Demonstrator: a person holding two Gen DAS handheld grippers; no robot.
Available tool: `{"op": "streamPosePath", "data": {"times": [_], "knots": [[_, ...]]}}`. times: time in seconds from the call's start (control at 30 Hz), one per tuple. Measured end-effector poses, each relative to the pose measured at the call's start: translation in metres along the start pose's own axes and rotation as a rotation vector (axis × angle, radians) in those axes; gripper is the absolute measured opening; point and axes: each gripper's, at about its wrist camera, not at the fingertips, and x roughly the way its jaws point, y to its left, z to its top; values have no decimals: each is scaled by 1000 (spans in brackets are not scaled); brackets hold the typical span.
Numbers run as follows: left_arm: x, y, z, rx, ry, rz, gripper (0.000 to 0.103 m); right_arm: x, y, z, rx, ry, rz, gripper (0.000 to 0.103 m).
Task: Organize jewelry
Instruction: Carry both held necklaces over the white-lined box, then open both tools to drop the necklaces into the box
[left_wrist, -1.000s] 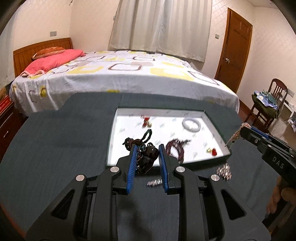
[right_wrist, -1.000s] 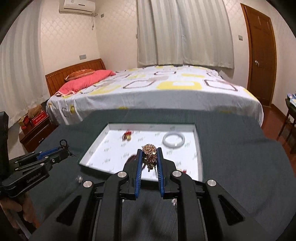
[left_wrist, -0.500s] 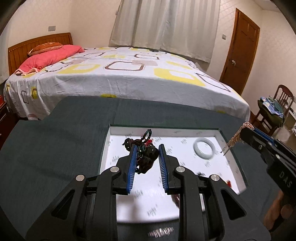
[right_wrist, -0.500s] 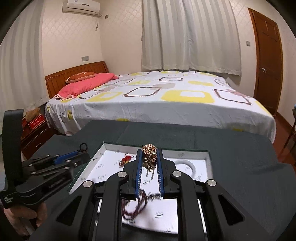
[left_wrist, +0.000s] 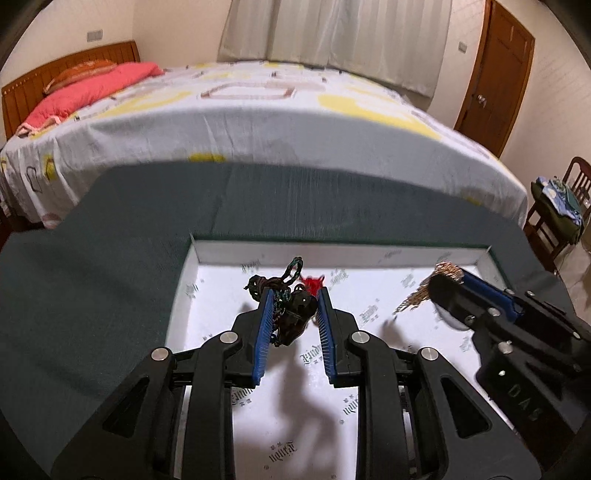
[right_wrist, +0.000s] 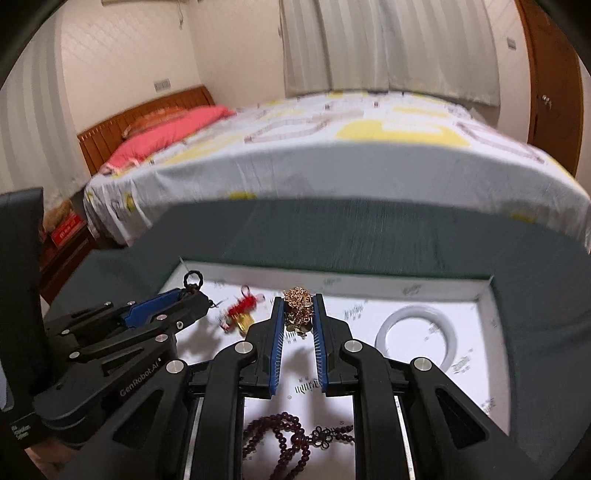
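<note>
A shallow white tray (left_wrist: 225, 254) (right_wrist: 484, 299) lies on a dark green cloth. My left gripper (left_wrist: 294, 301) hangs over the tray's left part, shut on a dark beaded bracelet with a cord loop (left_wrist: 291, 317). Over the tray's middle, my right gripper (right_wrist: 299, 308) is shut on a bunched gold chain (right_wrist: 298, 304); in the left wrist view that gripper (left_wrist: 448, 280) comes in from the right with the gold chain (left_wrist: 417, 295) dangling. On the tray floor lie a red tassel charm (right_wrist: 242, 314), a white bangle (right_wrist: 415, 338) and a dark red bead strand (right_wrist: 288, 439).
Just beyond the green cloth (left_wrist: 92, 295) stands a bed (left_wrist: 258, 122) with a white and yellow cover and a pink pillow. A wooden door (left_wrist: 498, 70) and a chair (left_wrist: 557, 221) piled with clothes are at the right. A bedside cabinet (right_wrist: 66, 243) stands at the left.
Both grippers have moved forward and down, from the tray's near edge to over its inside, each still holding its piece. The tray now fills the lower part of both views.
</note>
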Motion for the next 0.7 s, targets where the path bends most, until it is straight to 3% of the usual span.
{"op": "streamPosePath", "data": {"times": [0.3,0.6,0.7], "knots": [[24,2,0,6,137,-7,24,22,2,-2,-4,116,-28,16],[24,2,-1,16,146,16,25,31,0,1,5,160,-48,16],[24,2,0,17,143,20,34,31,-1,2,7,160,-51,18]]}}
